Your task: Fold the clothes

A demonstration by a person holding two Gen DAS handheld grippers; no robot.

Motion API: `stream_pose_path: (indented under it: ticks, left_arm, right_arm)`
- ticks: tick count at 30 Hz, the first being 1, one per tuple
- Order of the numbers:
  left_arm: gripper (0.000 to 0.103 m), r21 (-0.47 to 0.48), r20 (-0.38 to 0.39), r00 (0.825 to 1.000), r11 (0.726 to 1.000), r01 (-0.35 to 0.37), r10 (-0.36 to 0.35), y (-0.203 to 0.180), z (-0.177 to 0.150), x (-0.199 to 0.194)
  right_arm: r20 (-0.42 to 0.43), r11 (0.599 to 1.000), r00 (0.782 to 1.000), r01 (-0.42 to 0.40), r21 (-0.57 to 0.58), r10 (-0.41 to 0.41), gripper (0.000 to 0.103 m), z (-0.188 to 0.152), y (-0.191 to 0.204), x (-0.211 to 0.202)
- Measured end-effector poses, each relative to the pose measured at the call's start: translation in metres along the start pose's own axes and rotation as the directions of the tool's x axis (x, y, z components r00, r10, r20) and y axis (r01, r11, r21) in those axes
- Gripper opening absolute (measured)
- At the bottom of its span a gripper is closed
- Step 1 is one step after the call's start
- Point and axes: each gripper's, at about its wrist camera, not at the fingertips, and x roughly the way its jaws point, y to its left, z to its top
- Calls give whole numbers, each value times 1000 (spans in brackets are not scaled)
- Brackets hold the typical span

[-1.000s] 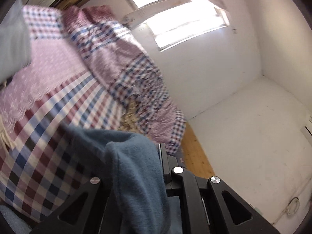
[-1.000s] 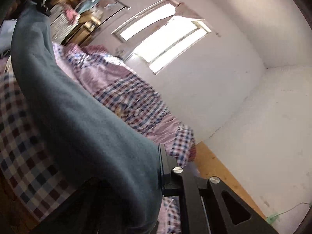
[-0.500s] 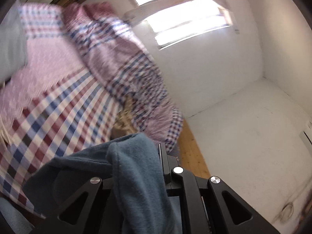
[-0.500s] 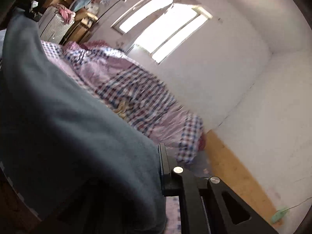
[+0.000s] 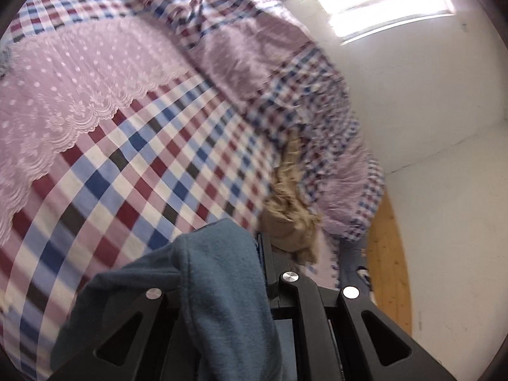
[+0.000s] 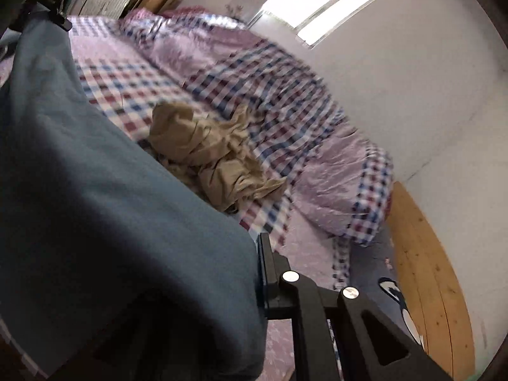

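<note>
- Two views, left wrist first: the left gripper [image 5: 258, 254] is clamped on a fold of the teal fleece garment [image 5: 222, 292], which drapes over its black fingers above the checked bedsheet [image 5: 152, 165]. A lilac lace-edged cover [image 5: 73, 79] lies at upper left, and a crumpled tan garment [image 5: 289, 209] sits just beyond the fingers, against the rumpled checked quilt [image 5: 285, 73].
- Right wrist: the right gripper [image 6: 258, 270] has its jaws easing apart, with the same teal fleece between them, spreading across the left of the view. The tan garment lies on the sheet beside the quilt; wooden floor [image 6: 422, 254] shows at right.

A checked bed [image 5: 152, 171] stands by white walls [image 6: 412, 79], a bright window [image 6: 320, 3] and wooden floor [image 6: 425, 273].
</note>
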Motion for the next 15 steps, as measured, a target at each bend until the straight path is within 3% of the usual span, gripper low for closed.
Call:
stream_pose_path:
  ticks: [1,4,8,11,13,15]
  left_arm:
    - [6,-12,-19,1000,1000,-24,23,5,6,15]
    - [7,-43,-72,994,995,-86,83,21,19,50]
    - [9,-99,-129,985,987,-129,116,39,30,80]
    - [25,-129,-129,991,990,-51,34,39,36,75]
    - [40,-147,-124,992,989,-7,-12,37,41,69]
    - [40,-154,-100,994,988,20,-36,35,47,60]
  right_arm:
    - [-12,1000,1000,-16,7,16,15,0,0,11]
    - [-54,998,998,-35,57,38,60,-2,-2,40]
    - [-94,985,993,-62,160,78,69,-6,-13,71]
    - [-100,962,987,-99,254,128,75,-11,-25,84]
    - [-103,927,975,-152,343,198,75,-16,-36,92]
    - [-115,885,955,-203,418,273,75,-19,-47,102]
